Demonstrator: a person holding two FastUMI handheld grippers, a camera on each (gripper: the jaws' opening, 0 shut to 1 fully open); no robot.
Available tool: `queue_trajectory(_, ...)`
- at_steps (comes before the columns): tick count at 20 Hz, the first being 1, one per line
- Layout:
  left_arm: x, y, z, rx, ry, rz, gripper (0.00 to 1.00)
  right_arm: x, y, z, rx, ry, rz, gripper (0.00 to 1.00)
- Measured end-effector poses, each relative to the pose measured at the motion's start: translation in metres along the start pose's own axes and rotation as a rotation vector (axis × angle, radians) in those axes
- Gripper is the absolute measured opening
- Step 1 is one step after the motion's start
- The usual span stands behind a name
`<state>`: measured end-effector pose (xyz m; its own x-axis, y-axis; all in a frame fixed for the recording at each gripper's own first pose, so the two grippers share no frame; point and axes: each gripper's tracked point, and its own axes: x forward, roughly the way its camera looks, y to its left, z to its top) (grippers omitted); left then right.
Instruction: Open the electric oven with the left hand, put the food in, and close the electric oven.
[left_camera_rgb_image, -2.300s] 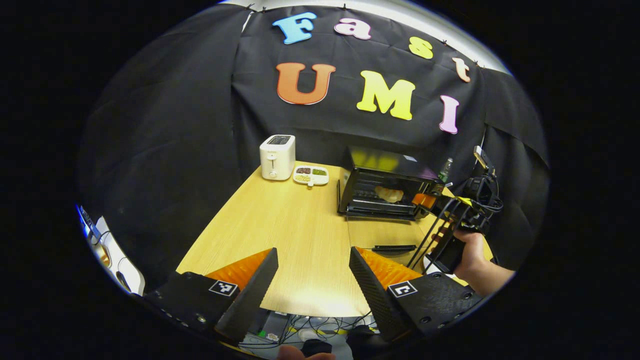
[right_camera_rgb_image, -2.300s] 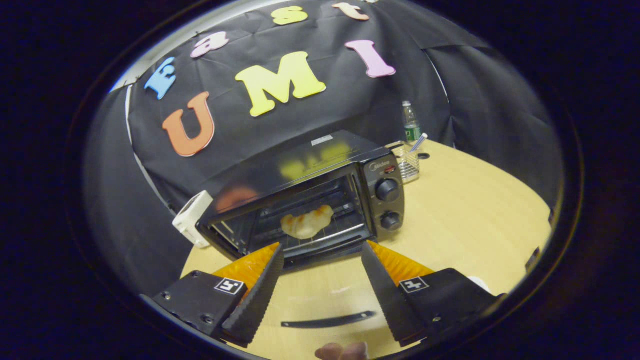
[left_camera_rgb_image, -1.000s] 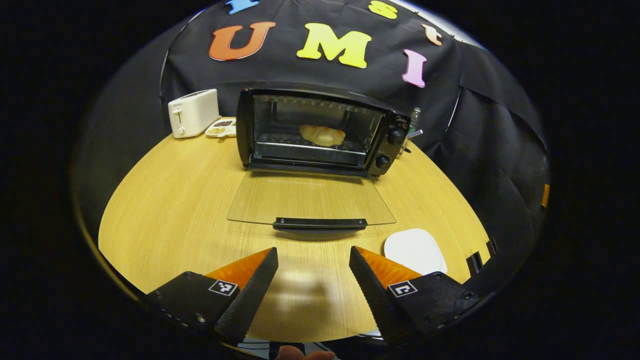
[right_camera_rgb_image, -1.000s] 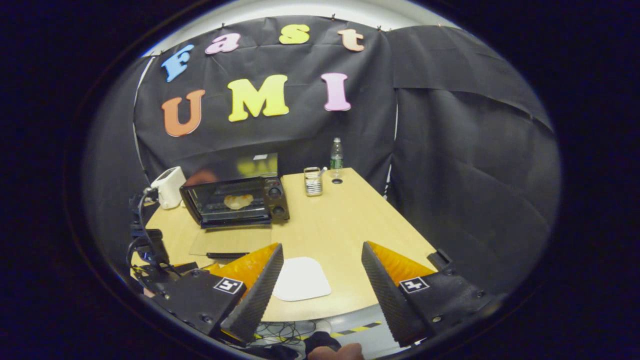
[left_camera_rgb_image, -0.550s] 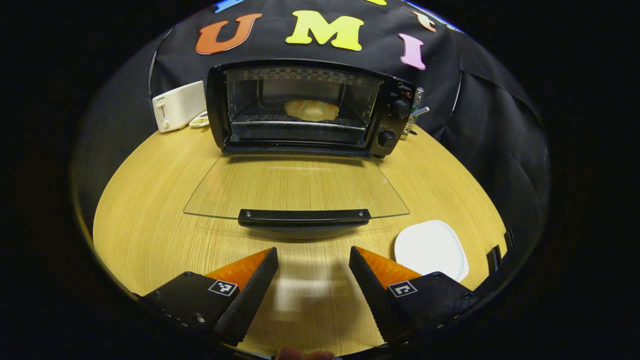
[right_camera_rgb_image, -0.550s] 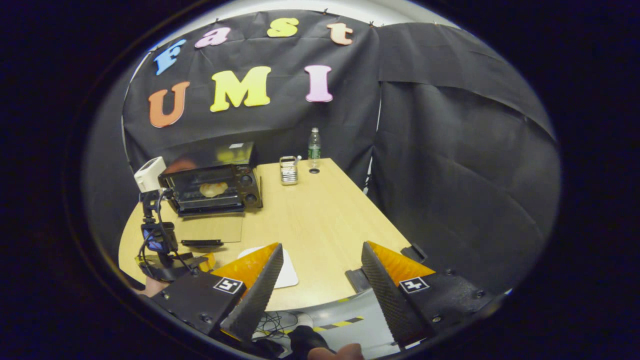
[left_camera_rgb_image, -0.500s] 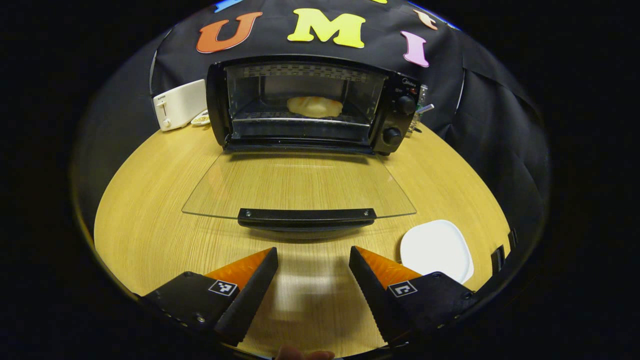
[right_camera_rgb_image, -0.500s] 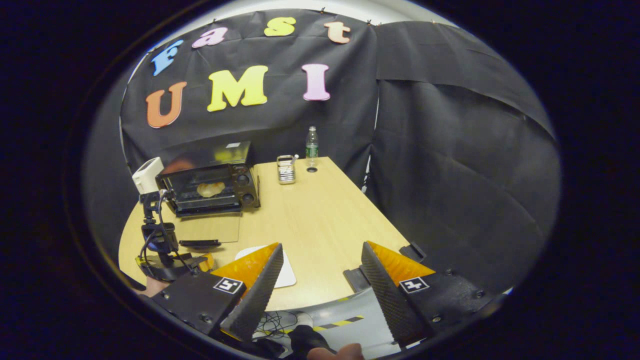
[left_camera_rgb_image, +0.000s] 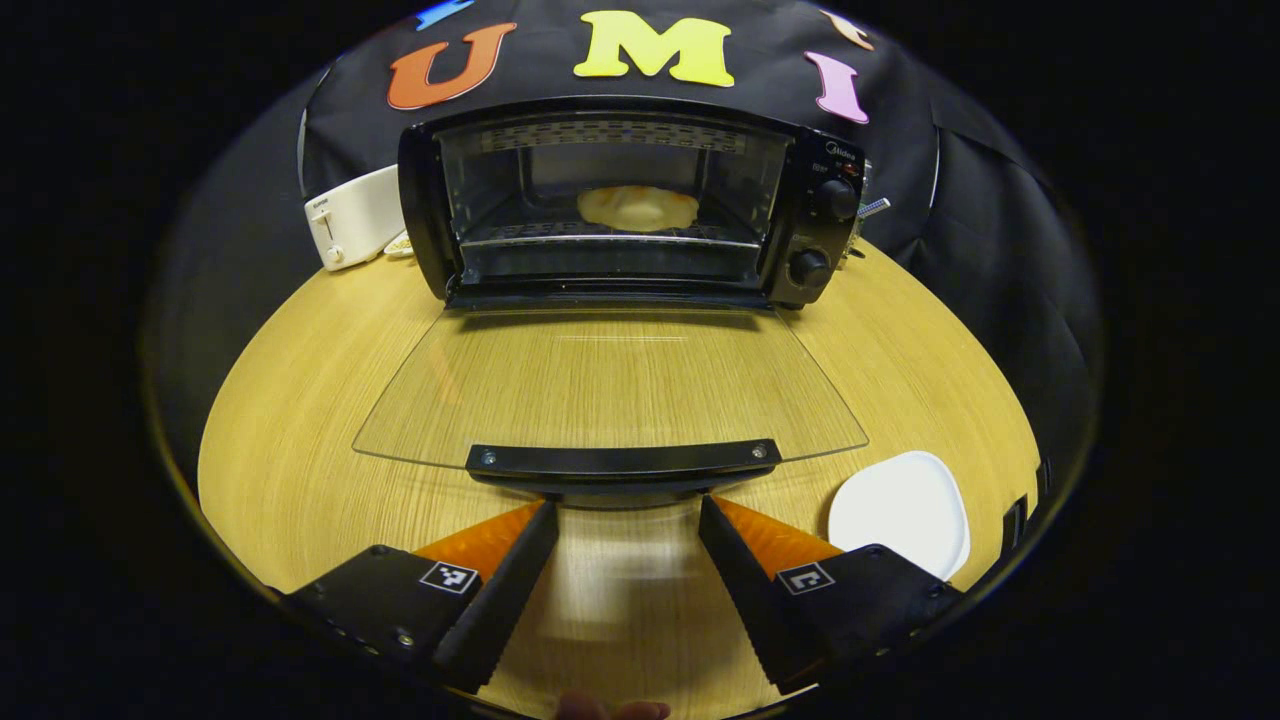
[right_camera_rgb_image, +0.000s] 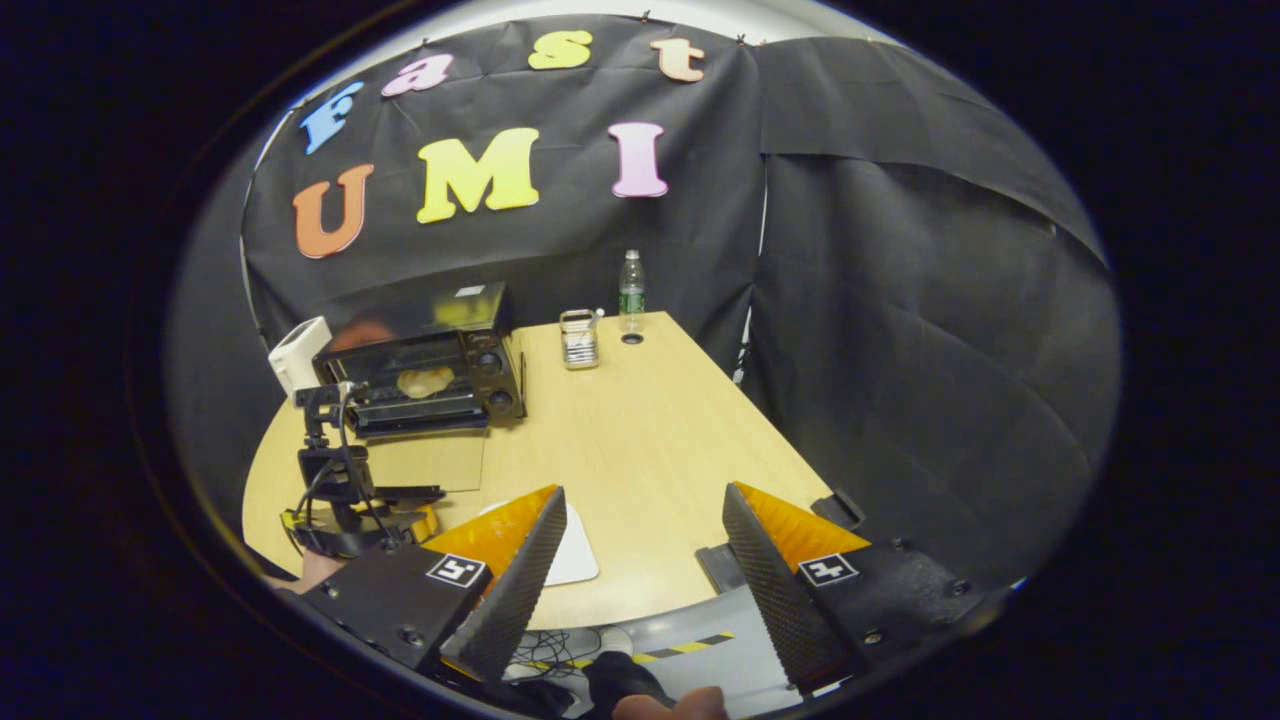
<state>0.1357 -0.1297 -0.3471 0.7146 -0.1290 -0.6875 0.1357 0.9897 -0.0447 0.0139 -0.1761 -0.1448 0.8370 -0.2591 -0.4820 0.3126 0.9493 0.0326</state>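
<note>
Black oven (left_camera_rgb_image: 820, 215) w/ glass door (left_camera_rgb_image: 610, 385) flat open on table, pale food (left_camera_rgb_image: 638, 207) on rack inside

**Hidden, cropped or too small to tell**

Behind the electric oven (left_camera_rgb_image: 620, 200) in the left gripper view: toaster (left_camera_rgb_image: 345, 215) partly covered, snack tray (left_camera_rgb_image: 401, 243) reduced to a sliver, cup (left_camera_rgb_image: 868, 208) mostly hidden. Right of the oven's door handle (left_camera_rgb_image: 620, 460): white plate (left_camera_rgb_image: 900, 510) clipped at its lower edge. Left of the oven in the right gripper view: left gripper (right_camera_rgb_image: 400, 520) too small and tangled in cables to judge its opening. Inside the oven: food (right_camera_rgb_image: 425, 380) too small to identify.
</note>
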Motion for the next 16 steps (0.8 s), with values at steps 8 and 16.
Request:
queue_trajectory(8,-0.033,-0.003,0.047,-0.017,-0.037,-0.024,0.93,-0.001,0.008,0.008,0.087,-0.012,0.021,0.97)
queue_trajectory(16,-0.056,0.007,0.179,0.000,-0.263,-0.011,0.94,-0.008,0.023,0.032,0.122,-0.069,0.050,0.97)
